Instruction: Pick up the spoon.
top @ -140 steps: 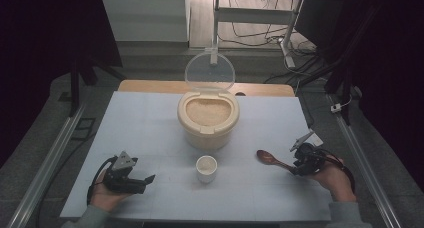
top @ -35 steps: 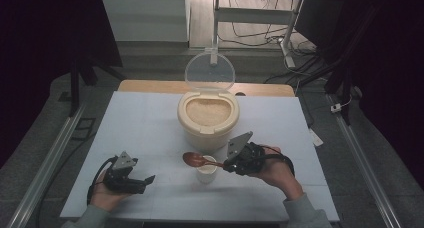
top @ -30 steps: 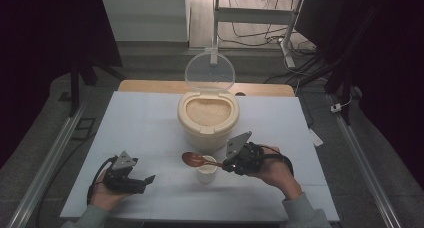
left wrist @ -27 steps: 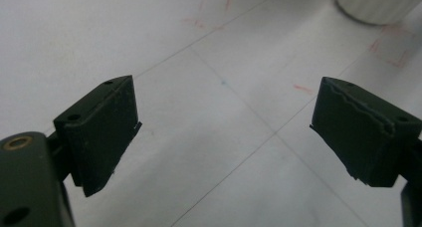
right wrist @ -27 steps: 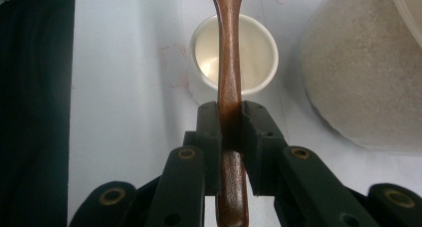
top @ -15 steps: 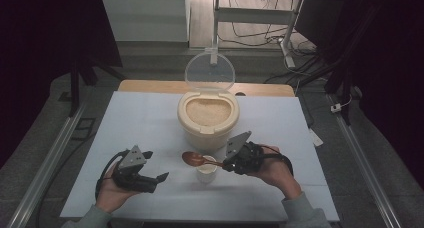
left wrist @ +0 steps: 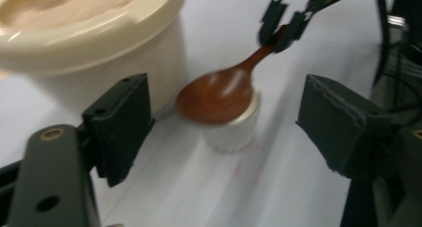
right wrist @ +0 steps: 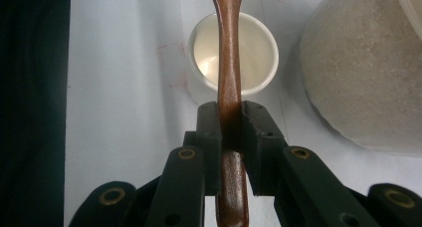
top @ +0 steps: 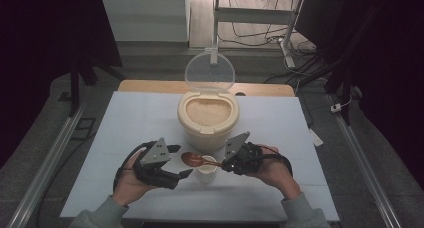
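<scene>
A small white cup (top: 206, 170) stands on the white table in front of a cream rice container (top: 207, 119), whose clear lid (top: 209, 71) is raised. My right gripper (top: 224, 163) is shut on the handle of a brown wooden spoon (top: 192, 159). It holds the spoon's bowl level over the cup (right wrist: 234, 53). My left gripper (top: 180, 161) hovers to the left of the cup, open. Its jaws have just been closing a little, with nothing pressed between them. In the left gripper view its fingers (left wrist: 122, 122) frame the spoon (left wrist: 219, 95) and the cup (left wrist: 234, 130) ahead.
The container of rice (right wrist: 363, 72) stands close behind the cup. The white table (top: 135, 118) ends in a wooden strip at the back, and metal rails (top: 45, 158) run along both sides. A white frame (top: 250, 13) and cables lie beyond it.
My left gripper has lifted off the table and moved right toward the cup. The right gripper holds the spoon still over the cup, having earlier brought it in from the right.
</scene>
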Available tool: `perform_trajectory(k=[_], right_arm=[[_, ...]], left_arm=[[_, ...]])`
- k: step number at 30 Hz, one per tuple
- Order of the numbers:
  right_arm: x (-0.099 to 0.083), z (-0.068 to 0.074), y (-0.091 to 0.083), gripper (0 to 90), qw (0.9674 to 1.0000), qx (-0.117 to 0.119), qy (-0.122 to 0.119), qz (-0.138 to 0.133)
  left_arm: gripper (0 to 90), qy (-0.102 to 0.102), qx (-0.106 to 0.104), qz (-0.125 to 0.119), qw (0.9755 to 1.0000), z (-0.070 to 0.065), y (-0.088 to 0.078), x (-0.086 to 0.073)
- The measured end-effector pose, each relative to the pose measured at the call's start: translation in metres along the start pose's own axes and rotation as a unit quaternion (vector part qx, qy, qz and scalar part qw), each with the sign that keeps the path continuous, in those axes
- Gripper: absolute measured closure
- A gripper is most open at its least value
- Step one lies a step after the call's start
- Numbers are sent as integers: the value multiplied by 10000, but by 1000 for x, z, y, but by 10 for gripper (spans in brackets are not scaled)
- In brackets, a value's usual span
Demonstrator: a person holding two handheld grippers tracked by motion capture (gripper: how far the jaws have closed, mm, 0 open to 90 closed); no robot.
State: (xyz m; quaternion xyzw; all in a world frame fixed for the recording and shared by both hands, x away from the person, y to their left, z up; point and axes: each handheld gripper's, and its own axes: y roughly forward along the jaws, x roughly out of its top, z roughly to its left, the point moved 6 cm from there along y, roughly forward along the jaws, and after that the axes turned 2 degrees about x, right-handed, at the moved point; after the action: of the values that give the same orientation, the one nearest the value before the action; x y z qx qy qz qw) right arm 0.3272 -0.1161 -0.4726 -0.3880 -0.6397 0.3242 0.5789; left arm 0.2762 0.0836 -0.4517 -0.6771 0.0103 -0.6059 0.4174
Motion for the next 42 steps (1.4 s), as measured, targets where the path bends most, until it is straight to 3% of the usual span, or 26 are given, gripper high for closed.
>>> perform_trajectory(k=[1, 4, 12, 19, 20, 26, 39, 40, 42], right_arm=[[0, 0, 0, 781, 10000, 3, 3, -11], [1, 1, 0, 781, 10000, 14, -36, 12], [6, 5, 2, 781, 9999, 0, -148, 62], [11, 9, 3, 781, 9996, -47, -263, 111], [11, 10, 3, 781, 9995, -42, -285, 112], [13, 12, 5, 781, 9991, -65, -393, 155], [17, 18, 6, 780, 9973, -135, -681, 241], [17, 19, 5, 780, 9972, -111, -689, 260], [17, 20, 4, 779, 9971, -103, -707, 273]], left_arm=[[227, 130, -47, 161, 9998, -2, 7, 5], [236, 243, -90, 365, 9990, -4, 17, 10], [272, 409, -181, 664, 9968, -8, 31, 19], [372, 580, -351, 1048, 9922, -13, 44, 20], [386, 636, -419, 1146, 9905, -14, 47, 19], [453, 732, -576, 1340, 9866, -15, 55, 17], [661, 992, -605, 1730, 9781, -19, 66, 8], [676, 1059, -630, 1786, 9762, -19, 67, 6], [702, 1061, -654, 1796, 9758, -19, 67, 5]])
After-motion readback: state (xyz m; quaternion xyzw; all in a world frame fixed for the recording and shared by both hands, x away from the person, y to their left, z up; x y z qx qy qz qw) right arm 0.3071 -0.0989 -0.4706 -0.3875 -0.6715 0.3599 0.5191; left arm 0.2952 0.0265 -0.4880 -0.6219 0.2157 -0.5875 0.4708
